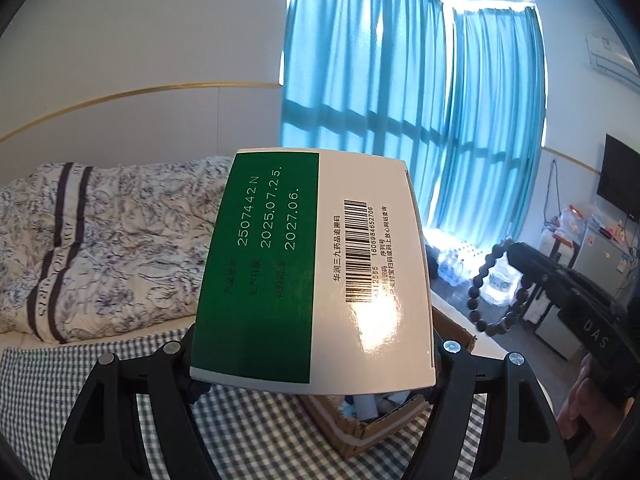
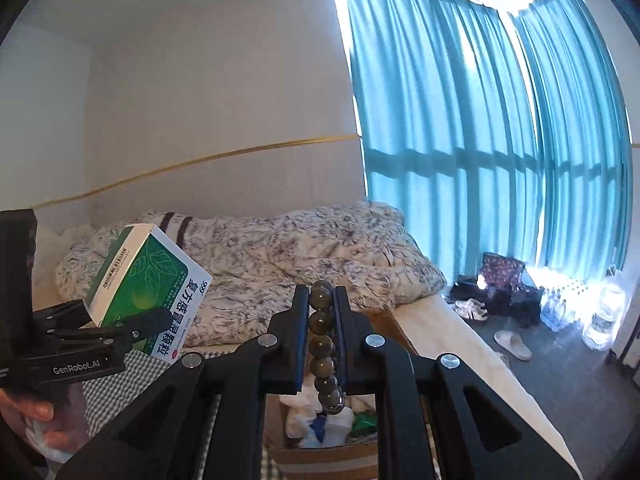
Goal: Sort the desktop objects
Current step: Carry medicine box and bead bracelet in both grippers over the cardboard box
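Medicine box (image 1: 312, 268) light, stiff, glossy, clamped flat-sided in left tongs (image 1: 308, 364); bead bracelet (image 2: 325, 344) hard, floppy, pinched by shut right tongs (image 2: 320, 340).

Green-and-white box (image 1: 312, 272), teal curtains (image 1: 400, 92)

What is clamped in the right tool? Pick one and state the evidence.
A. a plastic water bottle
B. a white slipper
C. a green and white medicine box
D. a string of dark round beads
D: in the right wrist view the right tool has both fingers closed on the bead bracelet, while the medicine box sits in the left tool instead.
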A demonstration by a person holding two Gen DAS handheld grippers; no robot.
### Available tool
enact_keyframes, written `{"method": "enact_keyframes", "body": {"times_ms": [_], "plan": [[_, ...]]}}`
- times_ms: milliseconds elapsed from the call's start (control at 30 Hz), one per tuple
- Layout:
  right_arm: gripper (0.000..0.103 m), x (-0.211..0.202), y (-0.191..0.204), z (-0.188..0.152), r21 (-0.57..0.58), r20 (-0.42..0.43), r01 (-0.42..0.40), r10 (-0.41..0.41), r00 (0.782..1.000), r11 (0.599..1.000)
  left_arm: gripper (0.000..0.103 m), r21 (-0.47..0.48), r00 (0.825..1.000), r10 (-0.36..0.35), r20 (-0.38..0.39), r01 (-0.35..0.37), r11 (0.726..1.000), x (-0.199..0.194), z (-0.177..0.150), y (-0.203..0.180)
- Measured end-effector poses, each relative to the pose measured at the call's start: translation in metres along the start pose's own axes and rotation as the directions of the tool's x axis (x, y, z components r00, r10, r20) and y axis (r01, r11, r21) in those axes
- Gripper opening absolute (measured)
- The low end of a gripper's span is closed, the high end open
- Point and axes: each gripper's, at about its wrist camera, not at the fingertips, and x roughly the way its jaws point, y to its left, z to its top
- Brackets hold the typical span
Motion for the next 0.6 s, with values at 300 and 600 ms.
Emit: {"method": "enact_keyframes", "body": {"times_ms": [300,600], "plan": [[0.011,0.048,-0.023,-0.013,0.021,-0.081,0.01,-0.008,0.997,1.0,0.077,0.012,0.995,-0.045,-0.088,0.047,0.999,0.061,-0.004,-0.014],[0.011,0.102,-0.034,-0.034,0.015,-0.208,0.041,-0.037,0.977,0.999,0.077,-0.018,0.967,-0.097,-0.238,0.095,0.995,0.132,-0.032,-0.014]]}}
